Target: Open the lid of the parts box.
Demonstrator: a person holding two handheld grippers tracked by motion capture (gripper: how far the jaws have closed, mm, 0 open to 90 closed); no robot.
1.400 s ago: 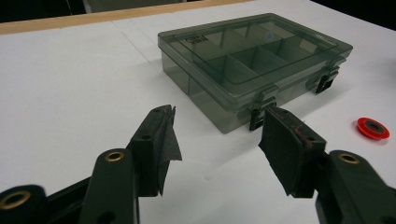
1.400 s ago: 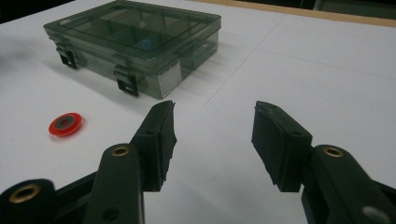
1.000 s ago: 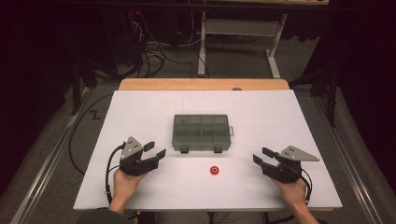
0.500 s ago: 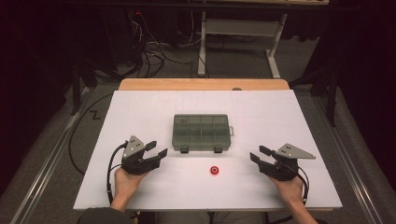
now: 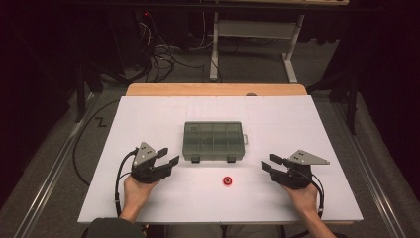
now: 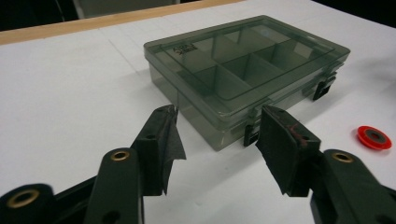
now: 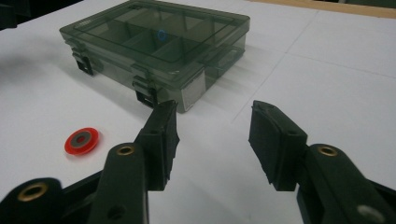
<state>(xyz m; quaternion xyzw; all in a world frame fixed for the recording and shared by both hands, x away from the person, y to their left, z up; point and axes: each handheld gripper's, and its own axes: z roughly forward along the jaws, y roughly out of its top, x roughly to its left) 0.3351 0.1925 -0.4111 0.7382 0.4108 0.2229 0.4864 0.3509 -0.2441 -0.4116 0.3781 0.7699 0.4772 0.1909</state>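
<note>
A smoky see-through compartment box (image 5: 213, 140) lies shut in the middle of the white table, its two black latches facing me. In the right gripper view something small and blue (image 7: 162, 33) shows through the box lid (image 7: 154, 42). A red disc (image 5: 228, 181) with a dark centre lies flat in front of the box. My left gripper (image 5: 168, 155) rests left of the box and points at its near corner (image 6: 243, 70). My right gripper (image 5: 269, 162) rests to the right of the disc (image 7: 81, 140). Both have just been closing a little and stand open, with nothing between their jaws.
The white table top (image 5: 148, 124) ends in a wooden strip (image 5: 213, 89) at the far side. Cables (image 5: 163, 49) and a metal stand (image 5: 214, 44) are on the dark floor beyond. Bare surface lies on both sides of the box.
The right gripper has edged slightly left toward the disc. The left hand has stayed put. Box and disc have not moved.
</note>
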